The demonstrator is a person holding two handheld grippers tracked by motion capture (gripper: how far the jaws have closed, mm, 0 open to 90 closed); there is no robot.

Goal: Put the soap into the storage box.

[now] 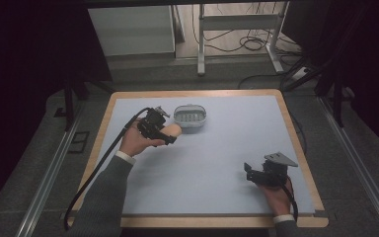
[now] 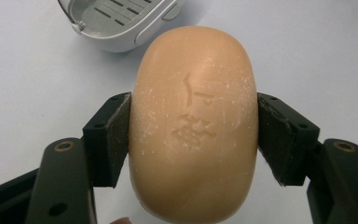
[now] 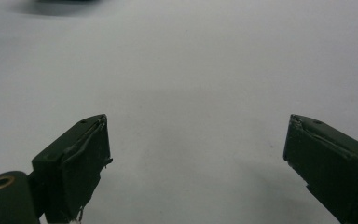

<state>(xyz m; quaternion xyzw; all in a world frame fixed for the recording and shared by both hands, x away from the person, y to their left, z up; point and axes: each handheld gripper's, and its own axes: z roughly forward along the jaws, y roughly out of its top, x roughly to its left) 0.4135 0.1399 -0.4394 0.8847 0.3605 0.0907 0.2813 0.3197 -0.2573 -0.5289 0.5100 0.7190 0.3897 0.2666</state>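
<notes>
— Grey table (image 1: 202,168) holds what?
— Left tongs (image 2: 193,135) pinch the soap (image 2: 193,126) across its short sides; the dish (image 2: 121,21) lies just ahead. Right tongs (image 3: 196,154) stand spread, empty, well apart.

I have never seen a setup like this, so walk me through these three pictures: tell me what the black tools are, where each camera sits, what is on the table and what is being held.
A person sits at a table with a light blue top and holds a hand-worked tool in each hand. Each tool ends in two black jaws that pinch.

The high view looks down from above the person's side, with the forearms coming in from the bottom. The other two pictures come from small cameras riding on the tools, looking out along their jaws.

The left gripper is shut on a peach-coloured bar of soap, its pads pressing the bar's two sides. Just beyond the soap stands a pale grey soap dish with a slotted bottom.

The right gripper waits near the table's front right, jaws open, nothing between them.
</notes>
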